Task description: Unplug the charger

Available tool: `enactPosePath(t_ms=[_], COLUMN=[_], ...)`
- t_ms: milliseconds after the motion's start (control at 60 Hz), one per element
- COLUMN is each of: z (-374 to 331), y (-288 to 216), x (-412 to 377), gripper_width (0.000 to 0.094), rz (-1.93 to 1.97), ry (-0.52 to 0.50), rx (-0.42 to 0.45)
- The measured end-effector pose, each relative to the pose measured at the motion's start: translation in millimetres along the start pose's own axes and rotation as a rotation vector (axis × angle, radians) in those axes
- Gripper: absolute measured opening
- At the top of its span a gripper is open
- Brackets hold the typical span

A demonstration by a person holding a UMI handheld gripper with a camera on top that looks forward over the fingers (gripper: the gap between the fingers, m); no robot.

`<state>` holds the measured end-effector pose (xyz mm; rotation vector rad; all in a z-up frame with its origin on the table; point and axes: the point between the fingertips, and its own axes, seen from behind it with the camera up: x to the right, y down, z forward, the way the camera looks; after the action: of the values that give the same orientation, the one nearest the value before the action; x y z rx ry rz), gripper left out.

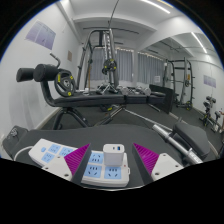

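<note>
A white power strip (95,172) with pale blue sockets lies on a dark surface, running from the left finger to between the fingers. A white charger (113,154) is plugged upright into its far right socket. My gripper (110,150) is open. The charger stands between the magenta pads (68,156) with a gap on each side. The right pad (150,159) is beside the strip's right end. The strip's left end (45,152) lies outside the left finger.
The dark surface (120,132) reaches ahead of the fingers. A silver bar (168,136) runs across it on the right. Beyond stand gym machines: a black padded machine (50,80), a rack (100,55) and a bench (150,98).
</note>
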<state>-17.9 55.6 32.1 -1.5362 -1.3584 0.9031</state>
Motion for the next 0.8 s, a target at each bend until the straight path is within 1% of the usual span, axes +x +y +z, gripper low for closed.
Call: enactPosePath(t_ms=[117, 183, 217, 267, 283, 300, 317, 367, 467, 483, 567, 650, 717, 800], z=[18.0, 23.1, 22.5, 22.7, 22.4, 22.2, 22.6, 23.7, 19.4, 17.8, 16.9, 14.4, 15.6, 15.9], y=[5.4, 11.4, 11.2, 12.1, 12.5, 11.2, 10.8, 12.2, 4.7, -1.0, -2.5, -7.9, -8.0, -13.4], x=[-3.1, -0.7, 0.8, 1.0, 5.6, 4.2, 5.3, 7.8, 5.1, 4.9, 4.4, 4.1, 3.3, 3.3], gripper_width=[0.0857, 0.0849, 0.0825, 0.0440, 0.0312, 0.0310, 0.0271, 0.0227, 0.0198, 0.0198, 0.0198, 0.0197, 0.0198, 0.0198], rz=[-0.008, 0.004, 0.009, 0.026, 0.032, 0.050, 0.052, 0.037, 0.042, 0.039, 0.069, 0.008, 0.026, -0.050], ry=[0.008, 0.016, 0.019, 0.013, 0.030, 0.024, 0.024, 0.028, 0.023, 0.022, 0.007, 0.009, -0.001, 0.015], rx=[-0.010, -0.035, -0.035, -0.036, -0.036, -0.029, -0.025, -0.033, -0.012, 0.000, -0.020, 0.017, 0.014, 0.037])
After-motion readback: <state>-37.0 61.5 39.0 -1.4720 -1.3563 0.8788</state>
